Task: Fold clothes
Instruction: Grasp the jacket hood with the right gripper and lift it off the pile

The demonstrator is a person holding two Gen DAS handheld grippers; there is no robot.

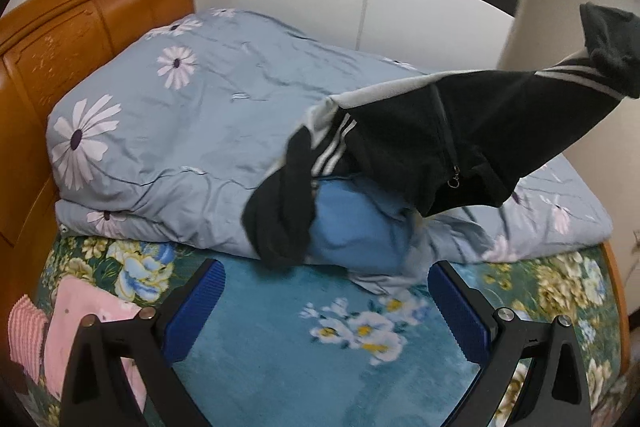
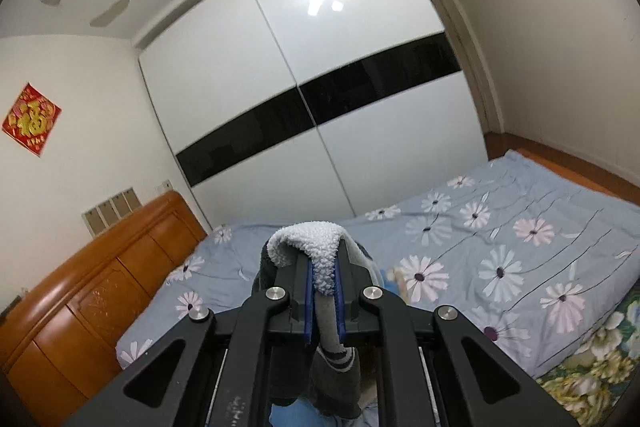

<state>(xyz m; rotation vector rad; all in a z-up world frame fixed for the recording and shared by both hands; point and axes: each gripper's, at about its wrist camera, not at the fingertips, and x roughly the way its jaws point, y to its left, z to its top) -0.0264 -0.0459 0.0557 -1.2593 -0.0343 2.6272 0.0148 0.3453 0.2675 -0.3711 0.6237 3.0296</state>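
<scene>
A black zip jacket (image 1: pixel 432 147) with white stripes and pale fleece lining hangs stretched in the air over the bed, one end pulled up toward the right edge. Its lower sleeve (image 1: pixel 280 211) trails onto a blue garment (image 1: pixel 352 227) lying on the bed. My right gripper (image 2: pixel 324 275) is shut on the jacket's fleecy edge (image 2: pixel 308 239), raised and pointing almost level at the wardrobe. My left gripper (image 1: pixel 324 303) stands open above the floral blanket, its blue pads (image 1: pixel 192 311) wide apart with nothing between them, short of the blue garment.
A folded light-blue daisy quilt (image 1: pixel 180 131) is piled against the orange wooden headboard (image 1: pixel 80 31). Pink cloths (image 1: pixel 72 327) lie at the lower left on the teal floral blanket (image 1: pixel 280 347). A white and black sliding wardrobe (image 2: pixel 312 99) stands behind the bed.
</scene>
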